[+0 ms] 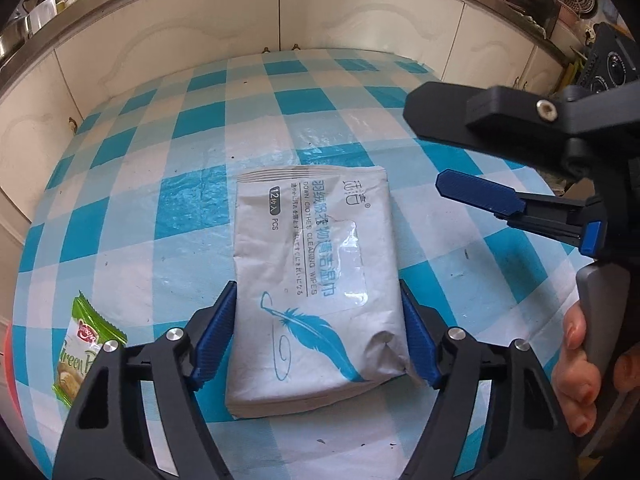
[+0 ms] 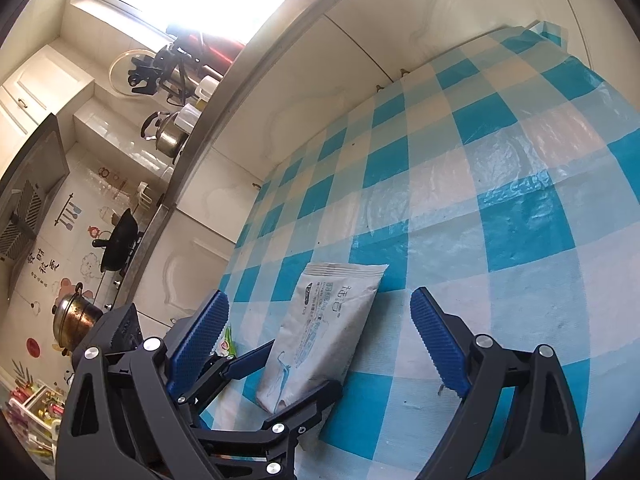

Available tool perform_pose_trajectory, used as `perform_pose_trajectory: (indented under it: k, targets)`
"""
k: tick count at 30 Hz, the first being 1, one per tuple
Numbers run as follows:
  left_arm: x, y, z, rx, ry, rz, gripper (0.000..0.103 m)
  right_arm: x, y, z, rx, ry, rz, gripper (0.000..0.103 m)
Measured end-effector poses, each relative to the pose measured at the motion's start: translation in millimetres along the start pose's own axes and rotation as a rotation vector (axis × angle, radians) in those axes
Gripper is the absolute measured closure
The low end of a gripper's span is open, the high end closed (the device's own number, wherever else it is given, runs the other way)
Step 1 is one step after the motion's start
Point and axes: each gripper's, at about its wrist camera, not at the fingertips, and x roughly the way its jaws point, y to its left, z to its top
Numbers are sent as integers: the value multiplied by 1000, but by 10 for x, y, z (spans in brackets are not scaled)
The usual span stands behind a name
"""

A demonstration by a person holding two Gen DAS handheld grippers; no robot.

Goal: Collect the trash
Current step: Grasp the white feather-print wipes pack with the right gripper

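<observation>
Blue-and-white checked cloth [image 1: 192, 152] covers the table. Wipes pack [image 1: 320, 280], grey-white with a blue feather print, lies flat near the middle of it. Left gripper [image 1: 320, 344]: jaws straddle the near end of the pack, one blue pad at each long edge, touching or almost; whether they press cannot be told. Right gripper [image 2: 320, 340]: jaws wide, nothing between them, above the cloth just beside the pack; a hand [image 1: 580, 364] holds its grey handle. Green snack wrapper [image 1: 86, 344] lies on the cloth left of the left gripper, apart from the pack. White cabinet doors [image 1: 360, 16] stand behind the table.
</observation>
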Motion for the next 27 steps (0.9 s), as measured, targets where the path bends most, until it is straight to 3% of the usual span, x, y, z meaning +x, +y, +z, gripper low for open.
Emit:
perform_pose_trajectory:
  k: [6, 8, 11, 15, 16, 17, 18, 25, 27]
  targets:
    - [-93, 18, -52, -72, -39, -101, 30, 104, -20, -43, -9, 59, 14, 14]
    - [-154, 8, -67, -75, -67, -121, 30, 141, -30, -62, -7, 72, 12, 40]
    - [-243, -4, -74, -73, -106, -144, 30, 200, -59, -81, -1, 98, 20, 50]
    - [-283, -26, -80, -61, -127, -159, 30, 239, -24, -107, -18, 115, 30, 50]
    - [-289, -32, -83, -56, -131, -159, 30, 247, -2, -119, -31, 116, 21, 56]
    - [-296, -47, -93, -46, -129, -155, 29, 253, 37, -132, -54, 117, 20, 70]
    - [-295, -57, -101, -38, -124, -152, 29, 256, 78, -140, -73, 114, 27, 75]
    - [-325, 10, -130, -11, -105, -148, 26, 273, 131, -171, -98, 119, 33, 84]
    - [-368, 34, -160, 20, -97, -133, 20, 276, 142, -178, -105, 115, 9, 85]
